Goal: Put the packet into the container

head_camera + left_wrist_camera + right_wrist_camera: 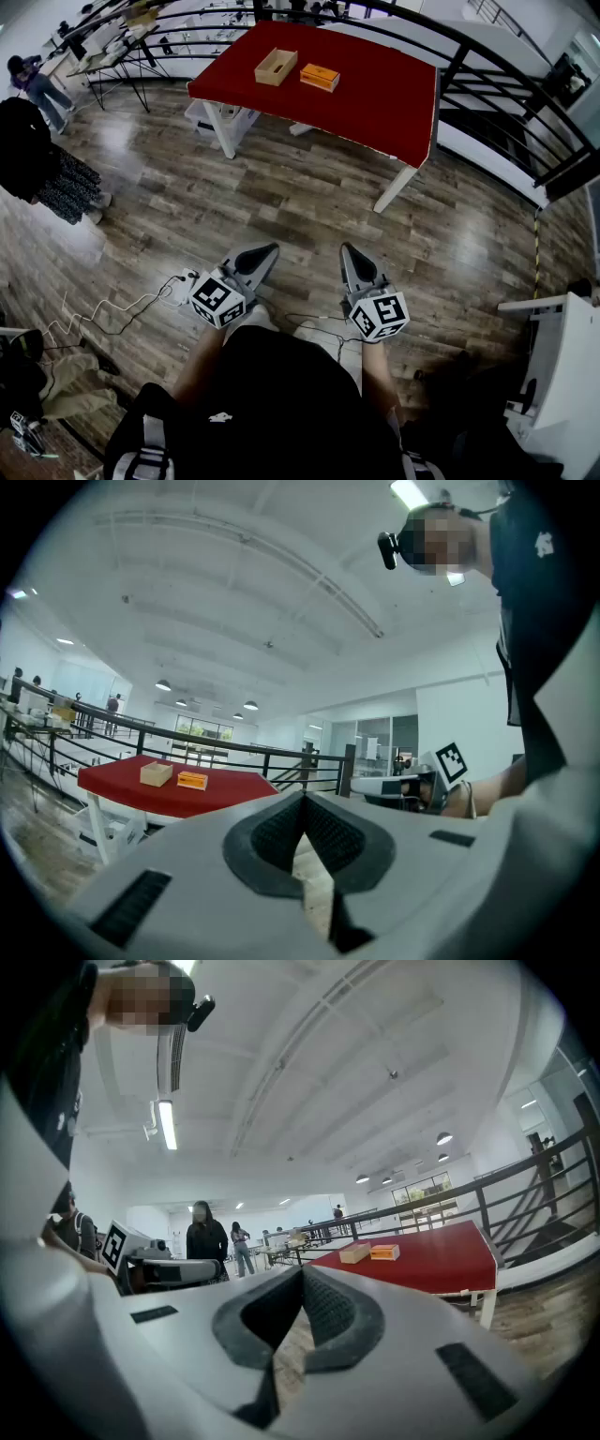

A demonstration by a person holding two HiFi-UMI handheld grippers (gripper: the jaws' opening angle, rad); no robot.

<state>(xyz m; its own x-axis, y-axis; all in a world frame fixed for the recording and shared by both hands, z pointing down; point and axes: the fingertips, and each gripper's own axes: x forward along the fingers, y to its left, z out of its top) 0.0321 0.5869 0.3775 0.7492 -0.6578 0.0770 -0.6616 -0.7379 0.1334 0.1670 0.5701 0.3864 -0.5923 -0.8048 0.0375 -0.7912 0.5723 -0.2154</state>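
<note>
An orange packet (320, 77) lies on a red table (375, 103) far ahead of me, just right of an open tan box container (276, 67). Both grippers hang low near my body, well short of the table. My left gripper (266, 252) is shut with nothing in it. The right gripper (350, 253) is shut and empty too. In the left gripper view the container (156, 774) and packet (192, 780) show small on the red table (225, 794) beyond the closed jaws. The right gripper view has the container (355, 1253) and packet (384, 1252) far off as well.
Wood floor lies between me and the table. A black railing (506, 84) runs behind and right of the table. White furniture (562, 375) stands at my right. A cable (122, 314) trails on the floor at left. People stand at far left (37, 84).
</note>
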